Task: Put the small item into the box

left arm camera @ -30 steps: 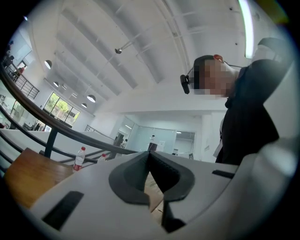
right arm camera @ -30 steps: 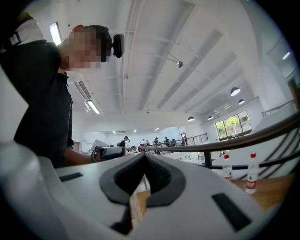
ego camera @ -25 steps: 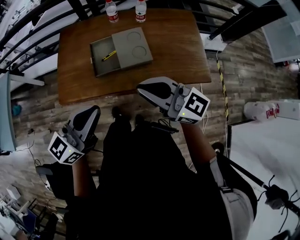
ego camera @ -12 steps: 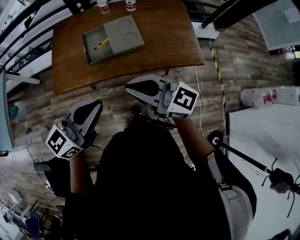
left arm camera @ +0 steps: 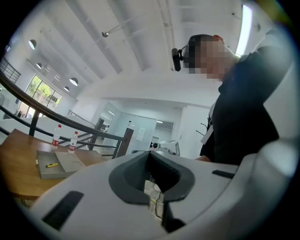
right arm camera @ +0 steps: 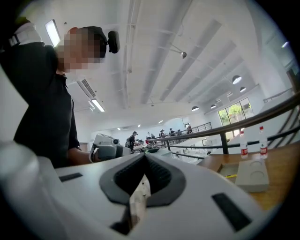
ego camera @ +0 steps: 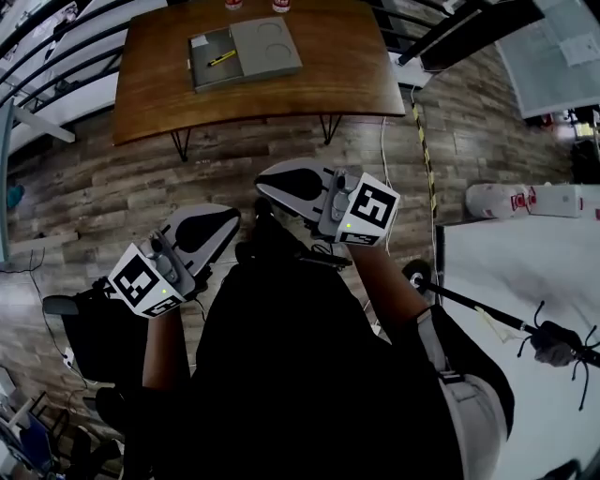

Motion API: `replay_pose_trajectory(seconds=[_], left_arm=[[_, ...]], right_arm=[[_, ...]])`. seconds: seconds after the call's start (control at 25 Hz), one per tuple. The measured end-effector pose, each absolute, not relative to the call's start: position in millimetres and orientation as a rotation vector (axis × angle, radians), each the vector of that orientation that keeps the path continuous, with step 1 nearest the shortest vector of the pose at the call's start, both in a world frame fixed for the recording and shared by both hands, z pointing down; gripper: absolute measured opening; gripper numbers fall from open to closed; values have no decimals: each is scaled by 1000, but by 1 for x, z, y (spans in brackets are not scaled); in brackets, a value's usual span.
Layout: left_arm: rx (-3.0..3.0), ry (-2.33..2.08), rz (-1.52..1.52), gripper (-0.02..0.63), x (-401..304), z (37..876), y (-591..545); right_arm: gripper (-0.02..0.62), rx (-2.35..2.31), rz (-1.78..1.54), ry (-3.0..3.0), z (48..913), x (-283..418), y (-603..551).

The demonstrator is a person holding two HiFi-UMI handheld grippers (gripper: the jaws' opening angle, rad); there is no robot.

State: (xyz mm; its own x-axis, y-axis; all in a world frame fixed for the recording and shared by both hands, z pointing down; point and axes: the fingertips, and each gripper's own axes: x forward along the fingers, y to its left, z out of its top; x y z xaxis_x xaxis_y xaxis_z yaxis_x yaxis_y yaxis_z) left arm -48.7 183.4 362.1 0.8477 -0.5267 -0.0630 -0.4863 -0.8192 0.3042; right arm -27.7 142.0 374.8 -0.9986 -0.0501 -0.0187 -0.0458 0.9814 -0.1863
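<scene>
The grey box [ego camera: 246, 53] lies on the wooden table [ego camera: 319, 75] far ahead at the top of the head view. A small yellow item [ego camera: 222, 58] rests in its open left half; a lid with two round recesses covers the right half. Both grippers are held close to the person's body, well away from the table. My left gripper [ego camera: 220, 220] and right gripper [ego camera: 267, 183] are shut with nothing between the jaws. The left gripper view shows the box [left arm camera: 58, 163] and yellow item [left arm camera: 51, 165] far off. The right gripper view shows the box [right arm camera: 251, 174] too.
Two water bottles [ego camera: 279, 5] stand at the table's far edge. Wood floor lies between the person and the table. A white surface [ego camera: 506, 356] with a black stand is at the right, a black chair [ego camera: 84, 328] at the left, and railings behind the table.
The table and box have slid up and shrunk in the head view as the person backed away. Both grippers stay shut near the body; the left one rose a little.
</scene>
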Motion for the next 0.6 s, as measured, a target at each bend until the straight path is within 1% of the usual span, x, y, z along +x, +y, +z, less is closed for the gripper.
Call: replay_pose_trajectory(seconds=[0.24,0.44,0.6], left_arm=[[2662,-869,-252,15,-61,384,229],[2593,-865,-275,15,-47,400,251],[2581,-911,-291,15,-26,395,262]], right_arm=[[9,-40,-340,3125,390,-26,196],[9,-24,-344,3139,396,-2,214],[9,7,-330,3123,391,24,225]])
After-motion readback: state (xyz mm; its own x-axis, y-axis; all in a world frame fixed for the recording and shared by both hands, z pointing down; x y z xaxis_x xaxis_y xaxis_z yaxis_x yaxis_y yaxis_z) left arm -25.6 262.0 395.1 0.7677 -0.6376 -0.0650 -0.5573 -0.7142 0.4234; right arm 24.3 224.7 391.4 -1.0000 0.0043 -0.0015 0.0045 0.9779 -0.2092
